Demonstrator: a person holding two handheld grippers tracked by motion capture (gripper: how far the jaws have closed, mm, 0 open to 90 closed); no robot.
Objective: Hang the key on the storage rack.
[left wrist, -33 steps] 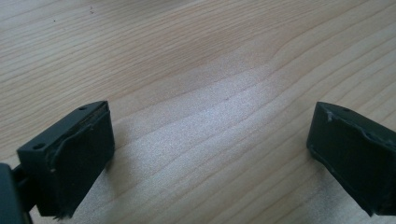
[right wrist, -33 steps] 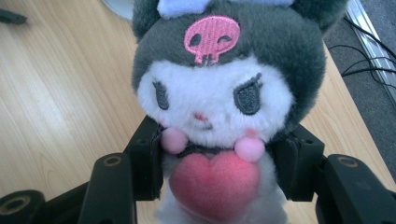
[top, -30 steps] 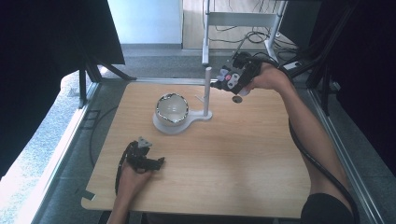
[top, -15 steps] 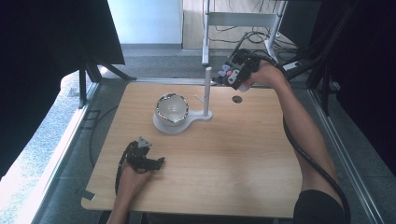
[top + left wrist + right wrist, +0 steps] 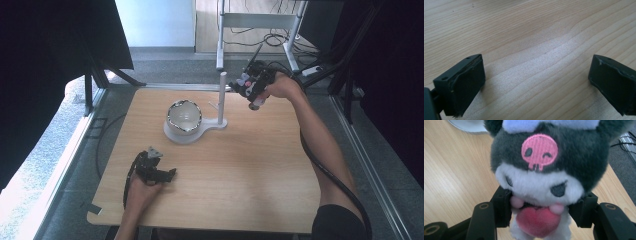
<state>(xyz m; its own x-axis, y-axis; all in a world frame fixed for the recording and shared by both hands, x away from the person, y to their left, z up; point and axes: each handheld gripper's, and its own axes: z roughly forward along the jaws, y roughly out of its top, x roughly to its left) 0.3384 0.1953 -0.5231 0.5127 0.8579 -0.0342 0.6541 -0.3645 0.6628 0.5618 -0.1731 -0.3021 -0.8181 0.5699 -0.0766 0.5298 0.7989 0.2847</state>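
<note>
My right gripper (image 5: pixel 243 85) is held above the table's far right part, shut on a small plush toy (image 5: pixel 541 172): black and white, with a pink skull on its forehead and a red heart at its chest. In the right gripper view both jaws press the toy's sides. The toy (image 5: pixel 244 80) hangs just right of a white stand's post (image 5: pixel 222 97). On that stand's round base sits a white bowl with a dark rim (image 5: pixel 183 116). My left gripper (image 5: pixel 169 174) lies low on the table near the front left, open, with bare wood (image 5: pixel 536 62) between its jaws.
The wooden table (image 5: pixel 240 180) has broad free room in its middle and right front. A short peg (image 5: pixel 214 105) juts from the post's left side. Behind the table stand a metal frame (image 5: pixel 260 22) and cables on the grey floor.
My right gripper, with the plush toy in it, has moved left and a little farther back, closer to the white post. The left gripper has stayed where it was.
</note>
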